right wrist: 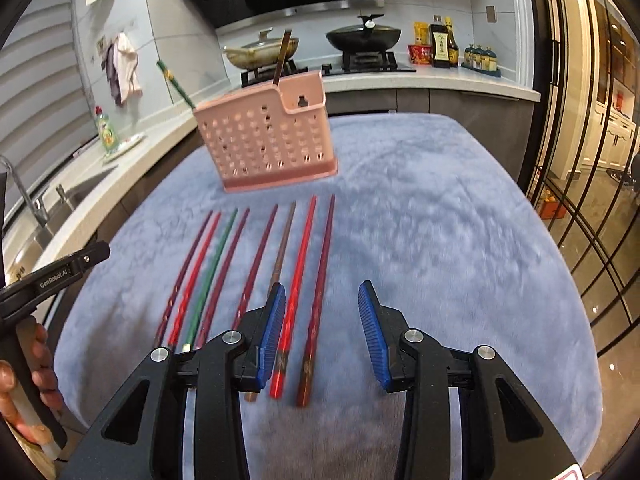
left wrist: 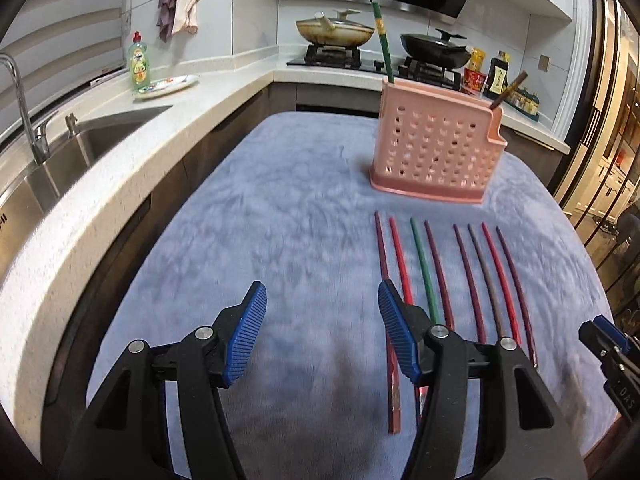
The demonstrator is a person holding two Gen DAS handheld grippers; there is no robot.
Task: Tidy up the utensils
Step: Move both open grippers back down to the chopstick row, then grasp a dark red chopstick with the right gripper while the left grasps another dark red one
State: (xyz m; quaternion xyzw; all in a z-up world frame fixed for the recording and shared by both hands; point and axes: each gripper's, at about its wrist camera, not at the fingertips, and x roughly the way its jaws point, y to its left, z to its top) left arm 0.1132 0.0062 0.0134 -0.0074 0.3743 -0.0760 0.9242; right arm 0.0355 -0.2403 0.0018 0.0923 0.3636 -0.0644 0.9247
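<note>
Both grippers sit closest to my cameras, tilted down over the blue cloth (left wrist: 280, 220); my left gripper (left wrist: 322, 332) has its jaws parted about halfway with nothing between the pads, and my right gripper (right wrist: 322, 334) stands a little narrower, also holding nothing, though two chopstick handles lie on the cloth below its gap. At the left edge of the right view I can see the hand (right wrist: 28, 364) gripping the left tool's handle. Just beyond the pads lie the chopsticks (right wrist: 256, 264), eight by my count, side by side with their thin ends toward the holder: four dark maroon or purple, two bright red, one green, one brown. I judge they were laid out in that neat row, apart from one another, so that each can be pinched singly from above. Past them, near the far side of the cloth, stands the pink holder (left wrist: 436, 148), one of it, upright, with two chopsticks already in it: a green one (left wrist: 382, 40) leaning from one end and a brown one (left wrist: 512, 88) from the notched end. So two are stowed, eight wait. Farthest back, the stove carries two pans
</note>
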